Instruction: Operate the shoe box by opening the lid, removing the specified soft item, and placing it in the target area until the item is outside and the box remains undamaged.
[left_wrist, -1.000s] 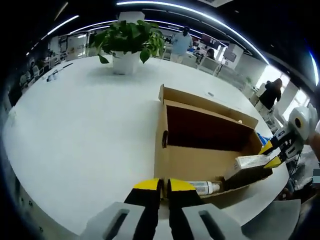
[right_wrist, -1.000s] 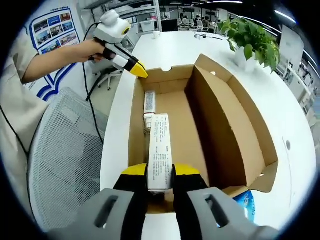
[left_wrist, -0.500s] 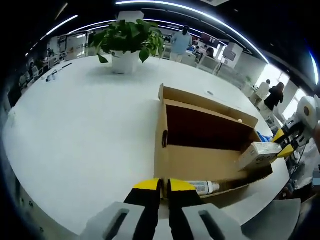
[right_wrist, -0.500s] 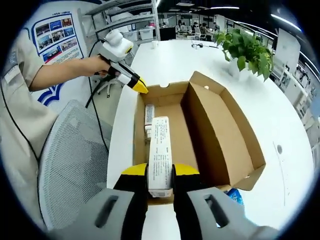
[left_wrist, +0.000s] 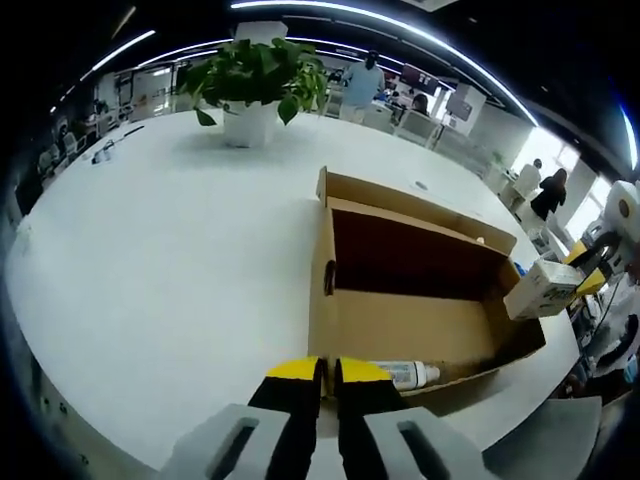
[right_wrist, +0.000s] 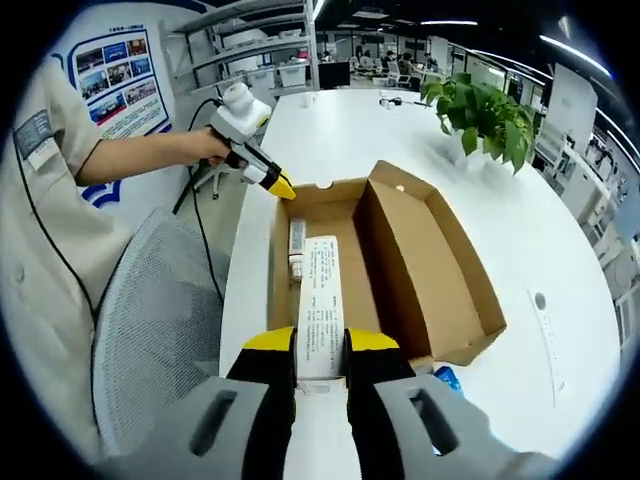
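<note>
One carton (right_wrist: 320, 320) btwn right gripper (right_wrist: 320, 352) jaws

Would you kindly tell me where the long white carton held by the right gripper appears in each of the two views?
Left gripper view: the white carton is at the right edge, end-on, raised beside the open shoe box's far end.
Right gripper view: it runs up the centre from between the right gripper fingers, over the box.
Shared landmark: the potted plant, also seen at upper right.
</note>
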